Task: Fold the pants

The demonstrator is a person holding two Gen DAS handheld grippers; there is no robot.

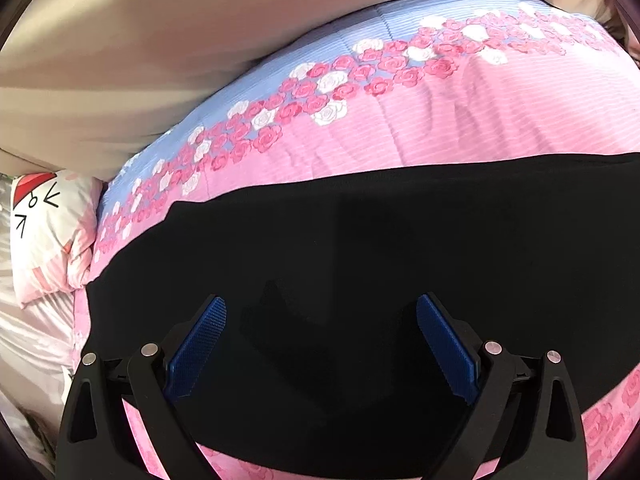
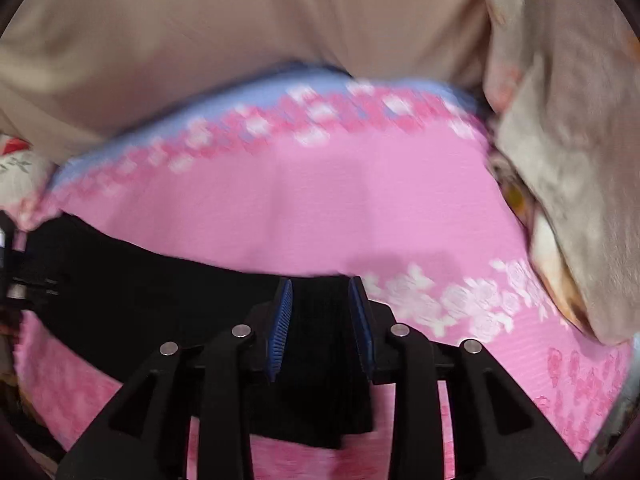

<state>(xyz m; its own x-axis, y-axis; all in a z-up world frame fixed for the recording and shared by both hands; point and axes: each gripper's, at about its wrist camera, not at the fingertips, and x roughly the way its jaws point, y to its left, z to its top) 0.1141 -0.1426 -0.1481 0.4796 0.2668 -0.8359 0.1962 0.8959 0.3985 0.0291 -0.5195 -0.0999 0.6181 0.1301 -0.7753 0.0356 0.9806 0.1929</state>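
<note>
Black pants (image 1: 360, 240) lie flat in a wide band across a pink rose-patterned bedspread (image 1: 440, 128). My left gripper (image 1: 320, 312) hangs open just above the pants, its blue pads wide apart and empty. In the right wrist view the pants (image 2: 140, 280) run from the left to between my fingers. My right gripper (image 2: 320, 292) is partly open, its blue pads standing either side of the right end of the pants; the cloth between them looks bunched, and the view is blurred. The other gripper shows at the far left edge (image 2: 8, 264).
A beige curtain or wall (image 1: 180, 40) lies behind the bed. A white cartoon-print pillow (image 1: 44, 224) sits at the left. A grey floral blanket (image 2: 560, 160) is heaped at the right of the bed. The bedspread has a blue strip (image 1: 320, 52) along its far side.
</note>
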